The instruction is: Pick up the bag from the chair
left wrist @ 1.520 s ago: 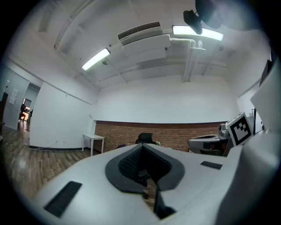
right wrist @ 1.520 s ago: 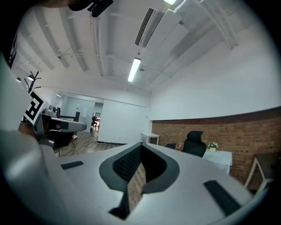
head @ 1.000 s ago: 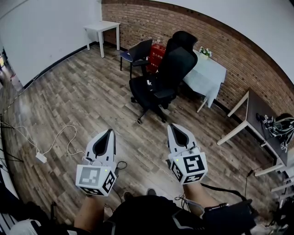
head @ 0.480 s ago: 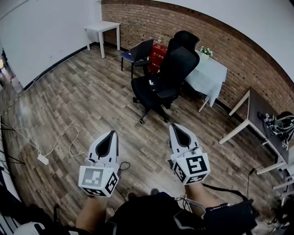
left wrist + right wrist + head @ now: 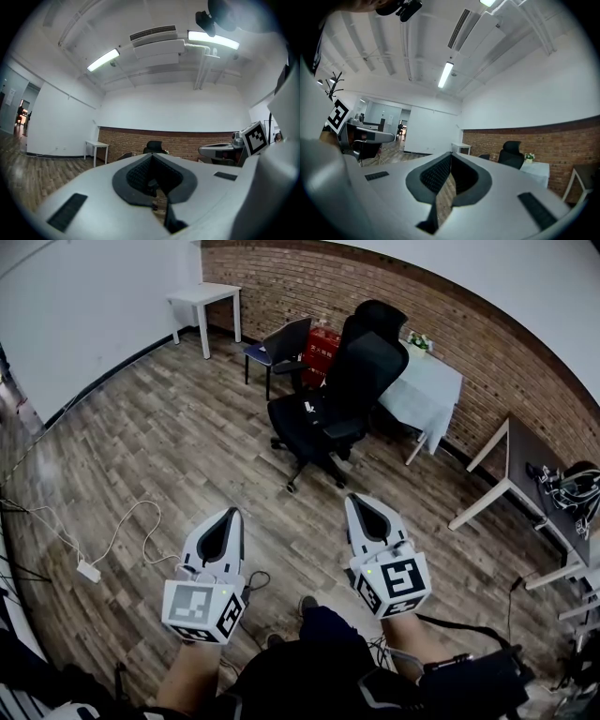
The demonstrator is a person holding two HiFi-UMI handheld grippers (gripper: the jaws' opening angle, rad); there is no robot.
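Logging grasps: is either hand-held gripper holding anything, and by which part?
Nothing is held: left hand-held gripper and right hand-held gripper are both empty.

chair (image 5: 349, 390): black
wall (image 5: 487, 362): red-brown brick
floor (image 5: 169, 446): grey-brown wood planks
tablecloth (image 5: 422, 395): pale bluish-white
left gripper (image 5: 225, 514): white, black-and-white square markers

Left gripper (image 5: 227, 514), right gripper (image 5: 360, 502), jaws together (empty)

Bare floor (image 5: 197, 456) lies open up to the office chair (image 5: 349, 390)
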